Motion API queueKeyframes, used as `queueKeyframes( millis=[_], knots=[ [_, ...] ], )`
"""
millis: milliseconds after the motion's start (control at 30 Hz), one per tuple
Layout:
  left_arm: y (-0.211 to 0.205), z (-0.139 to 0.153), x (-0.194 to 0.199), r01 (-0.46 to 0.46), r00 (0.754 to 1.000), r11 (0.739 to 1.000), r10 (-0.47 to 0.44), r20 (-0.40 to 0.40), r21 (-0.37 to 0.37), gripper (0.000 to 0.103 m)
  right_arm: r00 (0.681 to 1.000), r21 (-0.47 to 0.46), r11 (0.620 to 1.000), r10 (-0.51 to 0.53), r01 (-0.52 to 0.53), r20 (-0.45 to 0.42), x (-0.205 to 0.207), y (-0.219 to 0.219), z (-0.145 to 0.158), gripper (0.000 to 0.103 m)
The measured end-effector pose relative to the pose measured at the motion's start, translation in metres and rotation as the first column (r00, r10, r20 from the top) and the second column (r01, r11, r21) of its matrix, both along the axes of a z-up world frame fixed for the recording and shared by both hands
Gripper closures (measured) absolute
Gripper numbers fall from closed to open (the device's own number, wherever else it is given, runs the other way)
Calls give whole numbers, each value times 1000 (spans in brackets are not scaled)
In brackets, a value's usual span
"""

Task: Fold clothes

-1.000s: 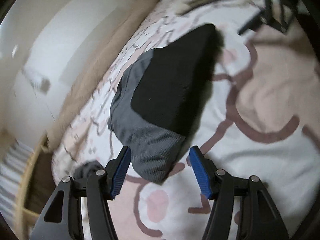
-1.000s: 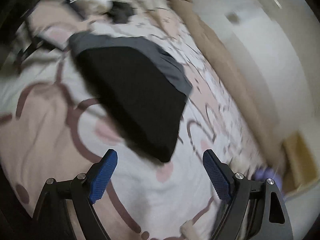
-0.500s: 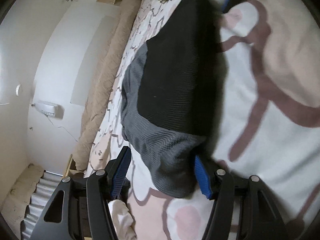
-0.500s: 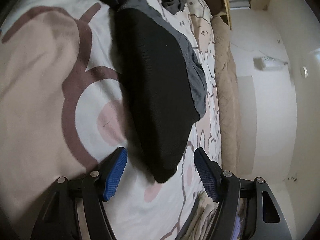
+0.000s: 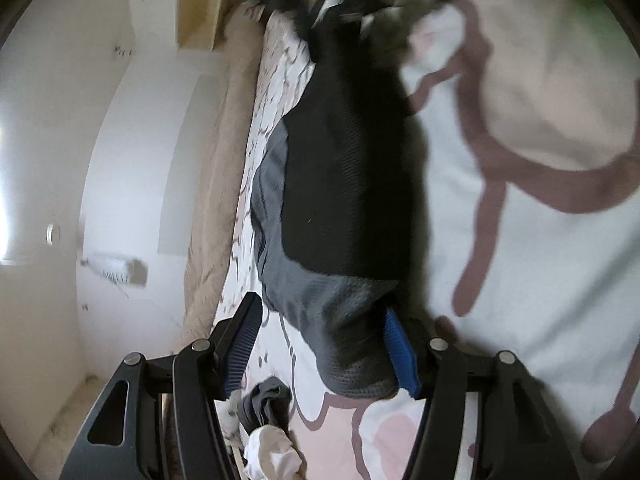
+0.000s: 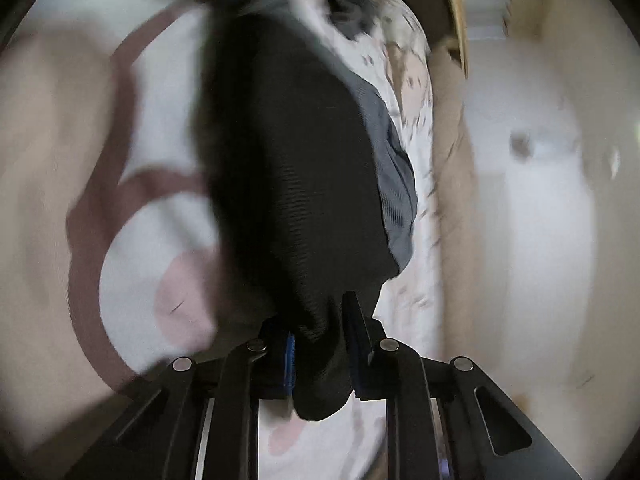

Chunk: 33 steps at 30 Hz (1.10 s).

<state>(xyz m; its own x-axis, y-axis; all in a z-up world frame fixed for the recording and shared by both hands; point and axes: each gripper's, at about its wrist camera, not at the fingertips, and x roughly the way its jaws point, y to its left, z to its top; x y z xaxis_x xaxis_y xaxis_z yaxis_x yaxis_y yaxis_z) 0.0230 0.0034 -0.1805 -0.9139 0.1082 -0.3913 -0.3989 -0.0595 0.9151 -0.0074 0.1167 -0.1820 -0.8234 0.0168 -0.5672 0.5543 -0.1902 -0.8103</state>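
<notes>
Black-and-grey garment [image 5: 344, 208] lies on the bed [image 5: 520, 264], its near corner clamped in my right tongs [image 6: 320, 356], just closed, its grey end at 6 o'clock between my half-wide left tongs [image 5: 320, 344]: next, I judge, close left and fold.

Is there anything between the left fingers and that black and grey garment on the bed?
Nothing visible. The garment already lies between the left gripper fingers, its grey end against one blue pad. The right gripper, just closing, has pinched the black end.
</notes>
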Motion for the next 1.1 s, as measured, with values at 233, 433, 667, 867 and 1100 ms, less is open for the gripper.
queueKeyframes(
  millis=[233,433,667,867,1100],
  knots=[
    [21,3,-11,-14,1000,1000,13,21,22,44,930,-308,912,-165,270,327,-59,11,67,89],
    [28,0,-22,-76,997,996,75,31,47,44,839,-458,776,-162,433,519,-84,27,94,95],
    [29,2,-30,-112,993,993,110,35,48,44,794,-556,653,-118,515,596,-109,29,117,95],
    [23,7,-38,-123,992,990,122,18,67,51,793,-580,615,-126,533,596,-109,39,123,95],
    [11,6,-42,-119,988,992,113,103,52,89,895,-465,804,-176,370,409,-46,31,81,95]
  ],
)
